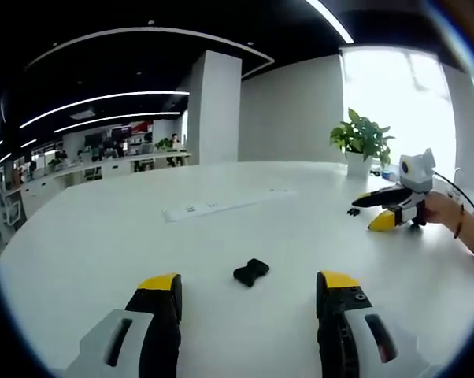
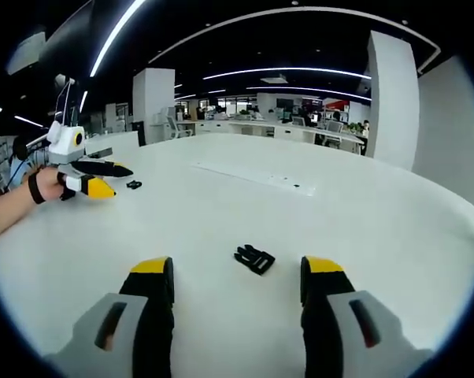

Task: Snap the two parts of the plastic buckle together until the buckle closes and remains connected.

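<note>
On the white worktop (image 1: 103, 236), one black buckle part (image 1: 251, 272) lies just ahead of the left tool (image 1: 249, 295), whose jaws stand wide apart, released. The other buckle part (image 2: 255, 258) lies just ahead of the right tool (image 2: 237, 279), likewise spread and grasping nothing. A potted plant (image 1: 361, 142) stands far beyond the first part.

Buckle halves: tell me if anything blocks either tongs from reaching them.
Nothing visible does. In the left gripper view, bare white table lies between the open left tongs and one buckle part. In the right gripper view, the other buckle part lies just ahead of the open right tongs.
</note>
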Demonstrator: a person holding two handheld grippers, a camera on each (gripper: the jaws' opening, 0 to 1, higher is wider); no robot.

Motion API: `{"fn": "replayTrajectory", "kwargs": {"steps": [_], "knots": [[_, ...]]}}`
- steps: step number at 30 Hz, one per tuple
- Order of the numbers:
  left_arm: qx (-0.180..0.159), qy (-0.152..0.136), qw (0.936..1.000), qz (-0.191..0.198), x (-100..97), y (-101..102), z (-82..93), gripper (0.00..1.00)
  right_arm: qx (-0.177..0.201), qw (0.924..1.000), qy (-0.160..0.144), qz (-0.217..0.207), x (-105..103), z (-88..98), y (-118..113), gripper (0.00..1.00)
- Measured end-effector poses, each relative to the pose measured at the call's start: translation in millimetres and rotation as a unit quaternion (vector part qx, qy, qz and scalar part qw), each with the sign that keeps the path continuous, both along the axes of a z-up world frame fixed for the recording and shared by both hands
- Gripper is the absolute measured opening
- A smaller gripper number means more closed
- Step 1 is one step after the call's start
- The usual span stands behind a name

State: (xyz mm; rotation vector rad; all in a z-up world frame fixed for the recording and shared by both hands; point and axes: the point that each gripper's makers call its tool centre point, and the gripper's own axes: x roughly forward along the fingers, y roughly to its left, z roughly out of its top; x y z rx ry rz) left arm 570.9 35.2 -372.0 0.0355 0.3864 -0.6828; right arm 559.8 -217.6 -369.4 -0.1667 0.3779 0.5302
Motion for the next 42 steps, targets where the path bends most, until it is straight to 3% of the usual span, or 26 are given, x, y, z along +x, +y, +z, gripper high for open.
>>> {"fn": "replayTrajectory", "kwargs": {"steps": [16,27,42], "knots": [[0.0,-0.005,0.9995,-0.03,-4.0,-8.6,-0.5,0.68,0.009,0.9999,0.004,0.009,-0.9,-1.0,4.3,0.61],[0.026,-0.002,0.9992,-0.03,-2.6,-7.4,-6.9,0.64,0.01,0.9999,0.003,0.009,-0.1,-0.8,4.8,0.61],[0.023,-0.002,0.9991,-0.035,-3.6,-10.2,-8.2,0.65,0.011,0.9999,0.0,0.011,0.3,-0.6,5.1,0.61]]}}
